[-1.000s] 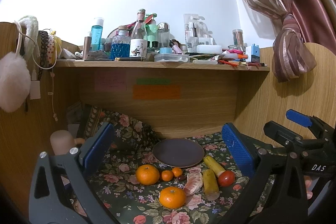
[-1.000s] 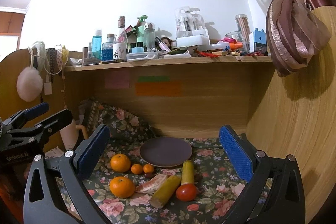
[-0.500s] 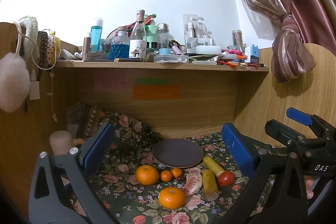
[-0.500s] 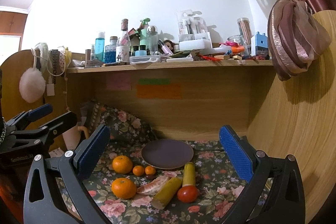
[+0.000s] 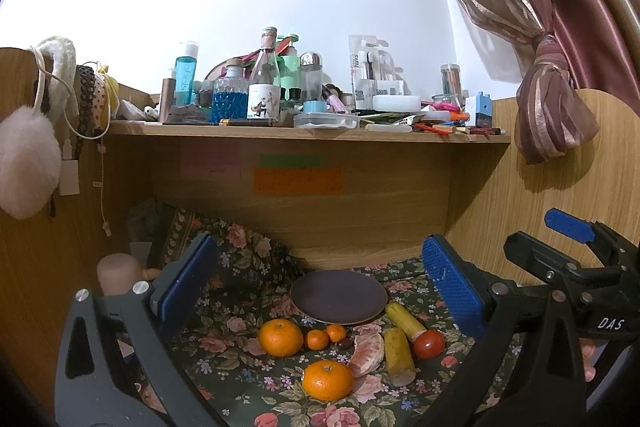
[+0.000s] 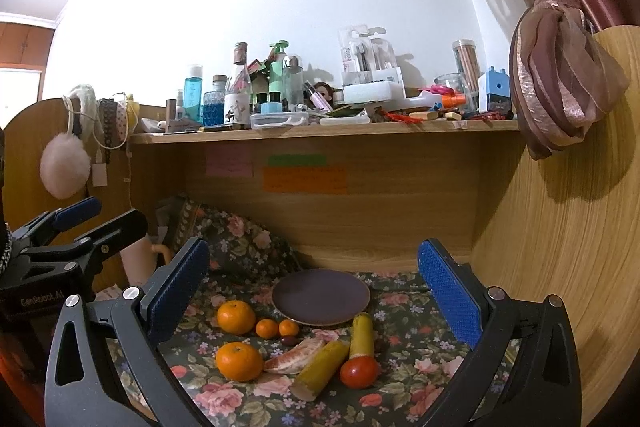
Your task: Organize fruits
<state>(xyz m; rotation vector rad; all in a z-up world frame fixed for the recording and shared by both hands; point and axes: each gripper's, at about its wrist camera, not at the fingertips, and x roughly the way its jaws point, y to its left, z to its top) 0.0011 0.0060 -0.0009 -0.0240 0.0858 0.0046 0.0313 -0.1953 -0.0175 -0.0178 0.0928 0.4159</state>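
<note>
The fruits lie loose on the flowered cloth [image 5: 240, 379] of the desk, all just near of the empty dark plate [image 5: 338, 297]: a large orange [image 5: 280, 337] to the left, a second orange [image 5: 327, 379] nearest the cameras, two small tangerines [image 5: 317, 339] between them and the plate, a peeled citrus segment [image 5: 366, 349], two yellow cylindrical pieces [image 5: 398, 355] and a red tomato [image 5: 428, 344] to the right. The oranges look firm, round and apt to roll, so a grip across the widest middle should suit them; the tomato is smooth and probably soft-skinned, calling for a light squeeze; the peeled segment seems the most fragile and likely to tear or slip, best taken along its thick back. The yellow pieces look stiff and easy to pinch across their sides. The left hand-held gripper [image 5: 320, 291] hangs above the near desk, pads wide apart and empty, aimed level toward the plate. The right hand-held gripper [image 6: 314, 291] sits just beside it to the right, likewise spread and holding nothing.
</note>
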